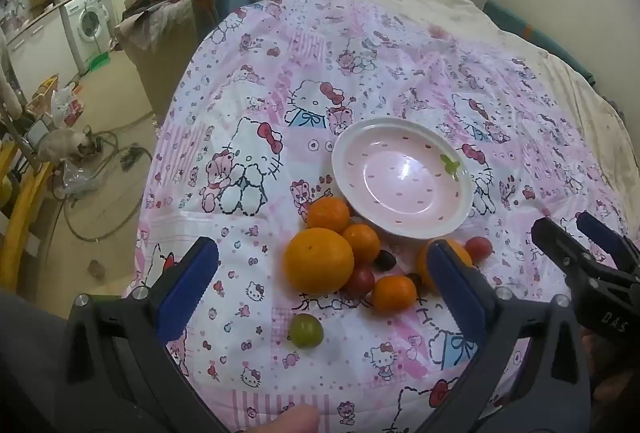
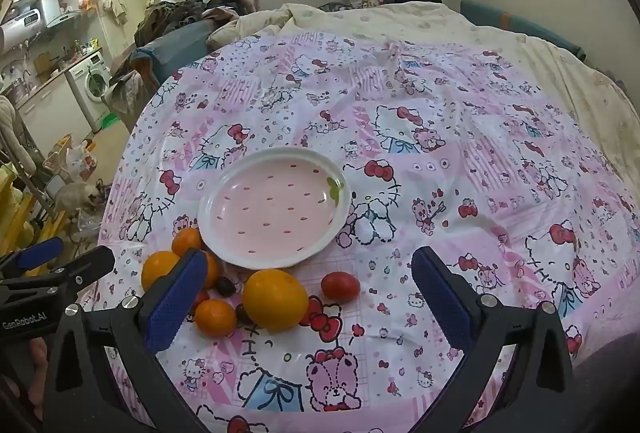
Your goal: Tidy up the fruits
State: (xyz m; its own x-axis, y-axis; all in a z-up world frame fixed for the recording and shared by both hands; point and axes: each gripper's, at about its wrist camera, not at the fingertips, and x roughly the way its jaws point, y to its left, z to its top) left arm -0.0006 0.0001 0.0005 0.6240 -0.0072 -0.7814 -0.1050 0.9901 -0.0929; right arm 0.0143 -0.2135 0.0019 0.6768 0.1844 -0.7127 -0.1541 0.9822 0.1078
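Right now both sets of tongs hang over the bed with their jaws spread wide and nothing held in either. The left gripper frames the fruit pile in the lower middle of its own view, and the big orange sits almost dead centre between its blue pads, just ahead of them. That is the relation that counts: the fruit lies straight in front of the left tongs, with the plate directly beyond it, toward the upper right of that frame. So a short reach forward, a squeeze, and a lift onward to the plate looks like the natural line.

The right gripper has another orange and a red tomato between its pads, low in its frame, with the plate just above and left of them. The orange lies slightly nearer its left pad.

Smaller oranges crowd against the plate's near rim and against each other, so whichever is taken first, its neighbours may roll on the soft bedcover. A green tomato lies apart from the pile, nearer the left camera, at the bottom of that frame
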